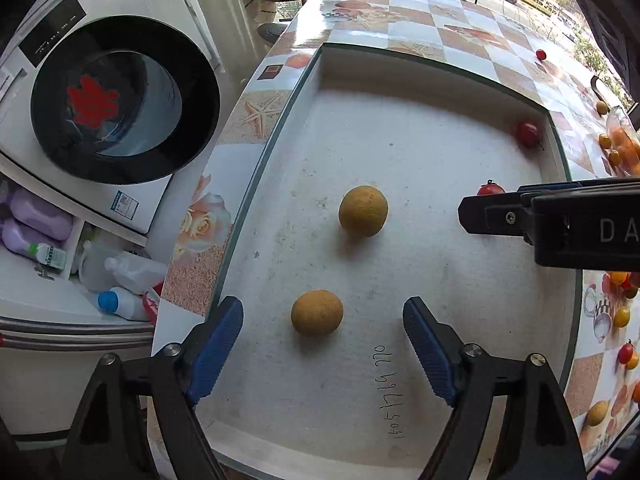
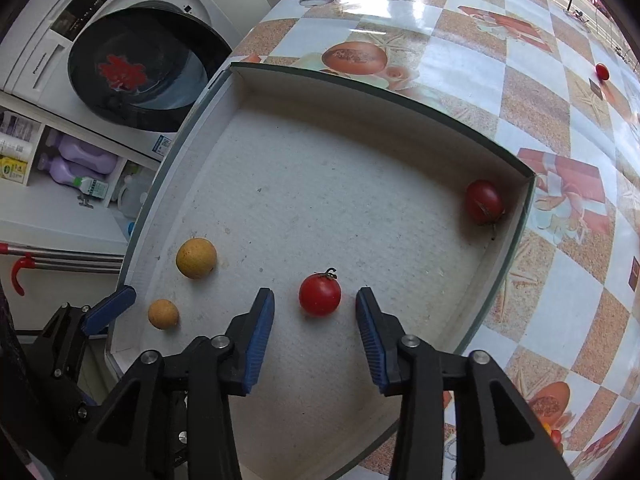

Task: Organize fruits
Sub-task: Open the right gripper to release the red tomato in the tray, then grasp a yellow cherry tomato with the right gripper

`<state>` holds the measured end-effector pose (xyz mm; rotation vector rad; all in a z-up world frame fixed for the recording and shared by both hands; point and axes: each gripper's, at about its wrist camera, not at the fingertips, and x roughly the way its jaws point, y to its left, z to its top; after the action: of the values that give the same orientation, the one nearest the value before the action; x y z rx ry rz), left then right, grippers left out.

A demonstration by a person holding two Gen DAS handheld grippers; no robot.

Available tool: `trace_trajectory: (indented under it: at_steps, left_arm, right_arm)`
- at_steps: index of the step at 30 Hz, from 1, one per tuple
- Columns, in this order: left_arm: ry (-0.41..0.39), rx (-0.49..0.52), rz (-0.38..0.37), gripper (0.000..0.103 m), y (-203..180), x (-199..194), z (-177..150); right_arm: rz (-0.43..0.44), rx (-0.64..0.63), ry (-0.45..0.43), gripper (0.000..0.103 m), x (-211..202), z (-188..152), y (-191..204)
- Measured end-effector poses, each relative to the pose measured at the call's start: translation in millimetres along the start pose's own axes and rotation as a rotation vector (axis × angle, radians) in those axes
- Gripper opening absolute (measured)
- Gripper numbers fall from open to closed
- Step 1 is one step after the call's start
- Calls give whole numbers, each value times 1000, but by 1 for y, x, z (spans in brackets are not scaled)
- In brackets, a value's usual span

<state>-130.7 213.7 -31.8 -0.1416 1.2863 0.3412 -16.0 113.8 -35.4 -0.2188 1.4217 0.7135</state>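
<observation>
The left tool (image 1: 323,354) is hovering spread over the white tray (image 1: 400,92) on the tiled worktop (image 2: 532,92), its blue pads flanking the nearer yellow fruit (image 1: 317,312) without touching it. A second yellow fruit (image 1: 363,211) is lying just beyond, mid-tray. The right tool (image 2: 315,330) is also hanging spread, a stemmed red tomato (image 2: 320,294) sitting between its tips. Another red tomato (image 2: 483,201) is resting in the tray's far right corner. A small red fruit (image 2: 602,71) is lying on the worktop well apart.
</observation>
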Motion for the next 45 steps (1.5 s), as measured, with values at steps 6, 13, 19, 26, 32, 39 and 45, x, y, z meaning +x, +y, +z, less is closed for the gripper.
trace_trajectory:
  at_steps: [6, 13, 19, 26, 32, 39, 45]
  left_arm:
    - [2, 13, -15, 83, -5, -6, 4]
    - [-27, 116, -47, 83, -38, -22, 11]
    - [-44, 233, -103, 83, -84, -37, 20]
    - [-51, 353, -214, 83, -149, -55, 24]
    - [-58, 485, -264, 83, -204, -54, 16]
    - [-43, 589, -260, 83, -235, -32, 4]
    - [-31, 588, -293, 83, -247, -22, 6]
  right_arm:
    - [36, 36, -60, 80, -25, -5, -8]
    - [20, 131, -117, 80, -61, -32, -45]
    - [-12, 249, -136, 80, -88, -73, -93]
    - [-117, 384, -154, 80, -115, -141, -143]
    - [-164, 480, -110, 80, -119, -197, -173]
    - [-173, 505, -60, 80, -108, -233, -180]
    - [-188, 467, -55, 78, -100, -235, -173]
